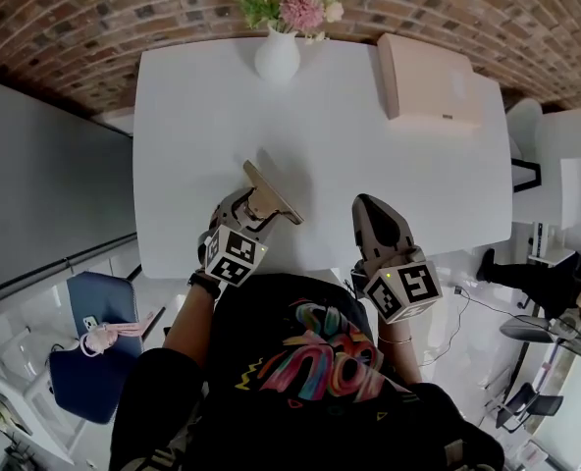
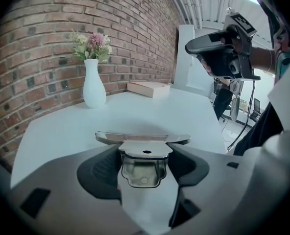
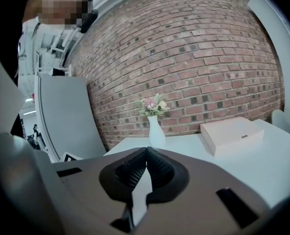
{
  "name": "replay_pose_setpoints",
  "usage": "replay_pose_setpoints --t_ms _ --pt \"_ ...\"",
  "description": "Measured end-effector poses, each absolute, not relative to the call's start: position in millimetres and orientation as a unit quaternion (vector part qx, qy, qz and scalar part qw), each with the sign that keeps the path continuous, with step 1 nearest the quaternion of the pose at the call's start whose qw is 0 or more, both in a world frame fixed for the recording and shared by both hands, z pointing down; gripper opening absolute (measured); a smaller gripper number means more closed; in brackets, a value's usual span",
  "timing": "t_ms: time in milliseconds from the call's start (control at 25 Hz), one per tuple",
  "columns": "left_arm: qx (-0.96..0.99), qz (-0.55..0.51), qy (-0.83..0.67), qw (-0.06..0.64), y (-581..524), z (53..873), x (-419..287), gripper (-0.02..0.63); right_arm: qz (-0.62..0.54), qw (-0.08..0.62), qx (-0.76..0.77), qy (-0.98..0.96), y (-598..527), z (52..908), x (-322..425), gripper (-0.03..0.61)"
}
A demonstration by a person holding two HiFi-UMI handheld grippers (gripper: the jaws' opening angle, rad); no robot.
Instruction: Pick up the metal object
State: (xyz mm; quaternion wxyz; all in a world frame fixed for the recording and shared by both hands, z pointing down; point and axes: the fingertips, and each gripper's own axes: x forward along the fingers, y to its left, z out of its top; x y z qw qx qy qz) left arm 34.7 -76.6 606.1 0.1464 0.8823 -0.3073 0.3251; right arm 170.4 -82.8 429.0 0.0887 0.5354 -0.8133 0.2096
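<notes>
My left gripper [image 1: 254,202] is shut on the metal object [image 1: 271,192], a flat brass-coloured bracket with a long bar across its top. It is held just above the near part of the white table [image 1: 320,116]. In the left gripper view the bracket [image 2: 144,164] sits clamped between the two dark jaws, its bar [image 2: 142,137] sticking out to both sides. My right gripper [image 1: 373,214] hovers to the right at the table's near edge, shut with its tips touching [image 3: 146,151] and nothing between them.
A white vase [image 1: 278,55] of flowers stands at the table's far edge by the brick wall. A pale pink box [image 1: 423,78] lies at the far right. A blue chair [image 1: 94,341] with a pink item is at lower left.
</notes>
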Motion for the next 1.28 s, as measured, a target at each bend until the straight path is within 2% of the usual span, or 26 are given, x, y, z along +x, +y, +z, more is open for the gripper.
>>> replay_pose_setpoints --t_ms 840,1280 --pt "0.882 0.246 -0.386 0.113 -119 510 -9 0.296 0.192 0.086 0.478 -0.853 -116 416 126 0.020" --pt "0.876 0.158 -0.447 0.093 -139 436 -37 0.296 0.189 0.083 0.481 -0.852 -141 413 125 0.020"
